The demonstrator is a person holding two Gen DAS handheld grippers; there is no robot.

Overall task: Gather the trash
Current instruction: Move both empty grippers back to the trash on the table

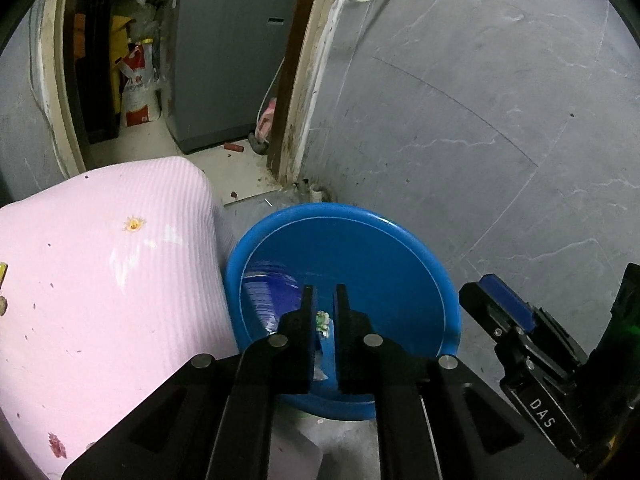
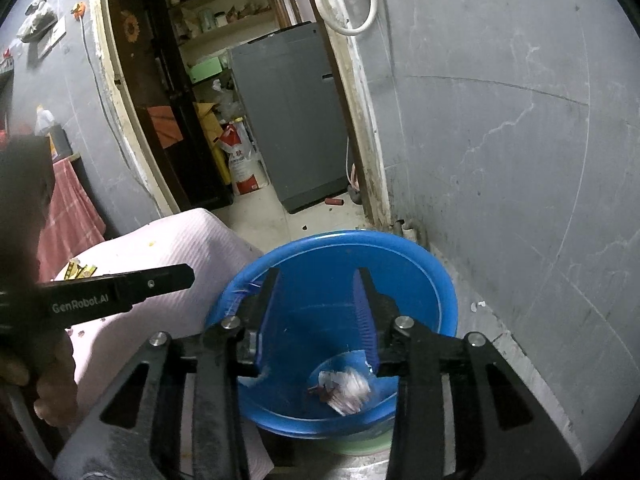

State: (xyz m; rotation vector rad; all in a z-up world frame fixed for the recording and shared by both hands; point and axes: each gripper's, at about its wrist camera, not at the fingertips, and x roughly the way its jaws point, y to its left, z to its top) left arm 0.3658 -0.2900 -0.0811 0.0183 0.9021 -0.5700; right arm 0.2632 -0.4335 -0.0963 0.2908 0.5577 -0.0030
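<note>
A blue plastic basin [image 1: 360, 216] [image 2: 400, 240] stands on the floor beside a pink cloth-covered surface [image 1: 100, 280]. My left gripper [image 1: 325, 300] hangs over the basin, jaws a narrow gap apart; a small green-and-white scrap [image 1: 323, 322] sits in that gap and neither pad presses it. A ribbed clear plastic piece [image 1: 268, 296] lies inside at the left. My right gripper [image 2: 318, 300] is open above the basin, and a blurred crumpled wrapper [image 2: 344, 390] lies below it near the bottom. Yellow wrappers [image 2: 80, 270] rest on the pink cloth. A hand [image 2: 40, 360] holds the left gripper [image 2: 180, 276].
A grey tiled wall [image 1: 480, 120] rises close behind and to the right of the basin. Beyond a doorway stand a grey washing machine [image 1: 228, 52] and a red-and-white sack [image 1: 138, 88]. A white hose [image 2: 348, 0] loops on the wall. A red cloth [image 2: 68, 216] hangs at left.
</note>
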